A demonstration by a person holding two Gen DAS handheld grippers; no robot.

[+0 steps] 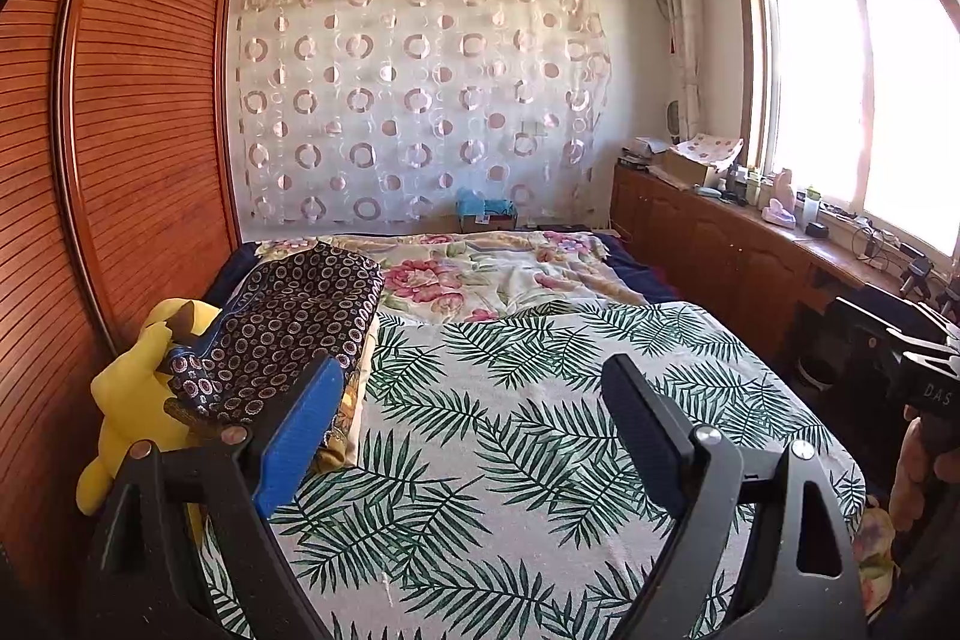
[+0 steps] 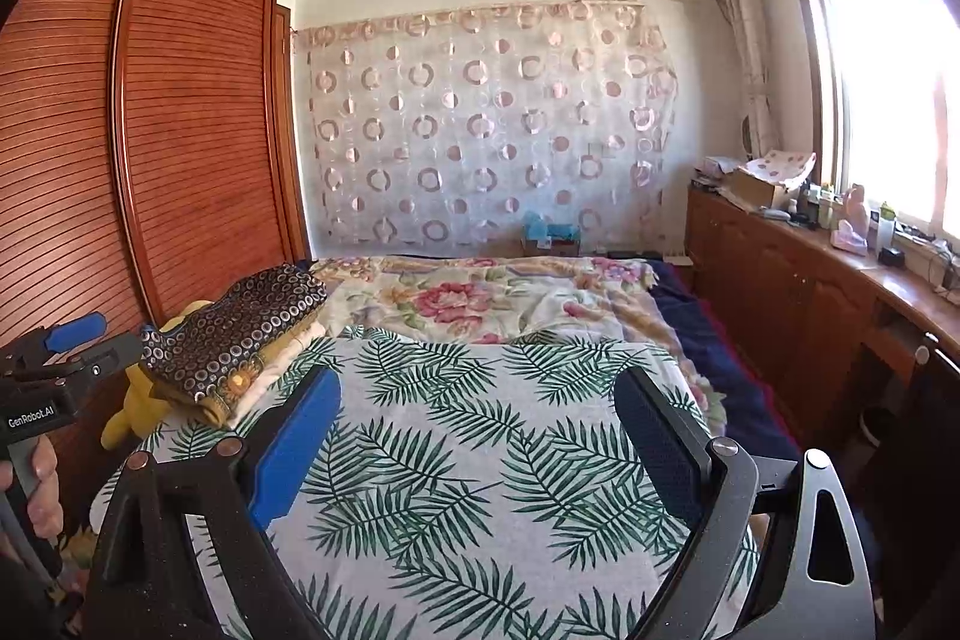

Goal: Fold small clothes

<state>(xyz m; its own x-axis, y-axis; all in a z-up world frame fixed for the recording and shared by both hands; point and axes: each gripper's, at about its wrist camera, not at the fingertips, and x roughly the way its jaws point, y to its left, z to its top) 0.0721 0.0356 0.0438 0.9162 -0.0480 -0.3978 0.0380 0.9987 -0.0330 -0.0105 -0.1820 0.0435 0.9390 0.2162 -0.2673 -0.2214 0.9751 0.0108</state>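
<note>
A stack of folded clothes, topped by a dark garment with small ring prints [image 1: 282, 322], lies at the bed's left side; it also shows in the right wrist view [image 2: 240, 334]. My left gripper [image 1: 474, 382] is open and empty, held above the palm-leaf sheet [image 1: 528, 400], just right of the stack. My right gripper [image 2: 477, 394] is open and empty above the same sheet [image 2: 480, 448]. The left gripper also shows at the left edge of the right wrist view [image 2: 60, 346], and the right one at the right edge of the left wrist view [image 1: 924, 352].
A yellow plush toy [image 1: 132, 400] sits beside the stack against the louvred wooden wardrobe [image 1: 138, 112]. A floral quilt [image 1: 492, 274] covers the far half of the bed. A wooden cabinet counter [image 1: 750, 244] with clutter runs under the window on the right.
</note>
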